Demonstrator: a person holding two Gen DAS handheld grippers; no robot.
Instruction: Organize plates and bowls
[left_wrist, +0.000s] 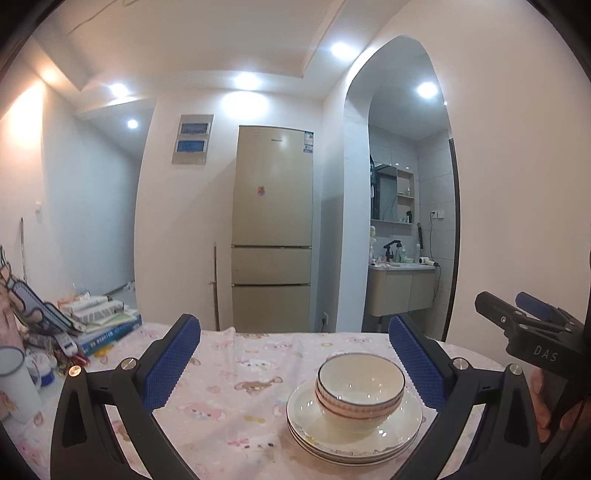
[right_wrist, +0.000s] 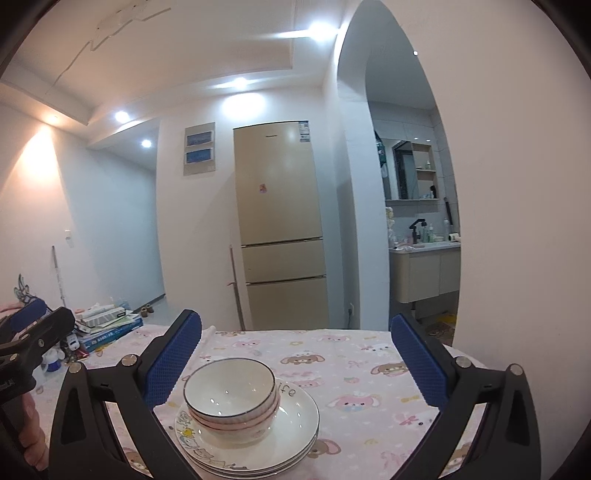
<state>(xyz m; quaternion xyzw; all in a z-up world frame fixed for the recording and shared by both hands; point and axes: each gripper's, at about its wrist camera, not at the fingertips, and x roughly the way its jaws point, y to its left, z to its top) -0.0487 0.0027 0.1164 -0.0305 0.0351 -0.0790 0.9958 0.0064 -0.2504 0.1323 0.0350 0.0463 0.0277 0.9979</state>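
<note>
Bright recessed ceiling spots flaring with glare, soft haze, strong fisheye bending, dark vignetted corners

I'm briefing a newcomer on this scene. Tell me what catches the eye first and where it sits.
The stack of bowls on stacked plates stands out first, near the front of the table's pink cartoon tablecloth. Next are the blue-padded open tools, the right tool and the left tool, each empty. Behind the table stands a tall beige fridge.

Home dining corner: fridge, bathroom vanity, cartoon tablecloth.
</note>
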